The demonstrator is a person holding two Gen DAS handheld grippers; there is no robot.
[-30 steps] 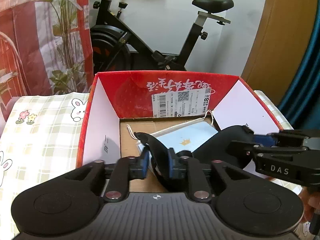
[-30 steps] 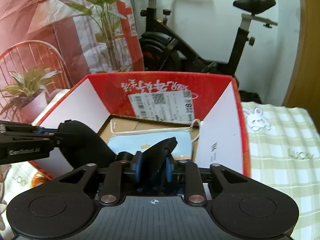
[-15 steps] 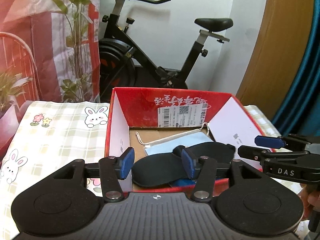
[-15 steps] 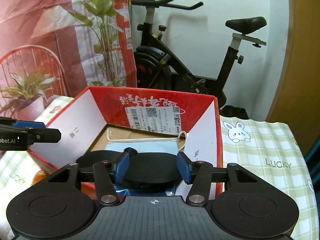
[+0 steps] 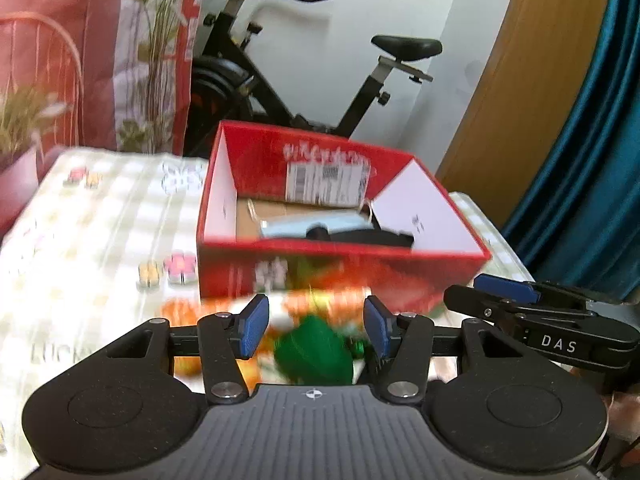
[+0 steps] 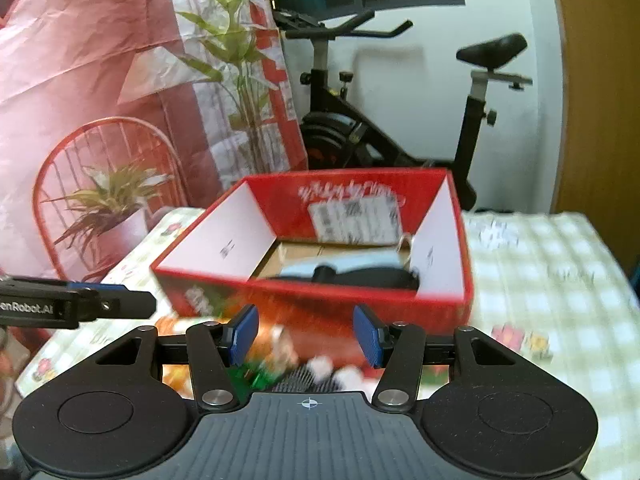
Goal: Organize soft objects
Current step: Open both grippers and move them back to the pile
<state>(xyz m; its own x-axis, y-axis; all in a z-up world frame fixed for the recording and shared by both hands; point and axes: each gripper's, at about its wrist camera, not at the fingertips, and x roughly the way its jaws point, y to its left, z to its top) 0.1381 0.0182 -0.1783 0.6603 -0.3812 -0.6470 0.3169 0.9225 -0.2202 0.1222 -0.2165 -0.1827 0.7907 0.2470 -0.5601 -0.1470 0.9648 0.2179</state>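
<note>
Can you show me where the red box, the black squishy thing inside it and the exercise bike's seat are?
Red cardboard box [image 5: 340, 266], left wrist view, on its front wall.
Black soft pad [image 6: 372, 276], right wrist view, on its top surface.
Black exercise-bike seat [image 5: 406, 46], left wrist view, on the saddle's middle.

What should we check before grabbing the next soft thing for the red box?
1. Left hand-held gripper empty, jaws apart: ok.
2. Right hand-held gripper empty, jaws apart: ok.
3. Black eye mask lies inside the red box, on the light blue face mask: ok.
4. Box has room left: ok, bare cardboard floor shows.
5. Next pick identified: cannot tell; the green thing in front of the box is blurred.
6. Grippers apart from each other: ok.
</note>
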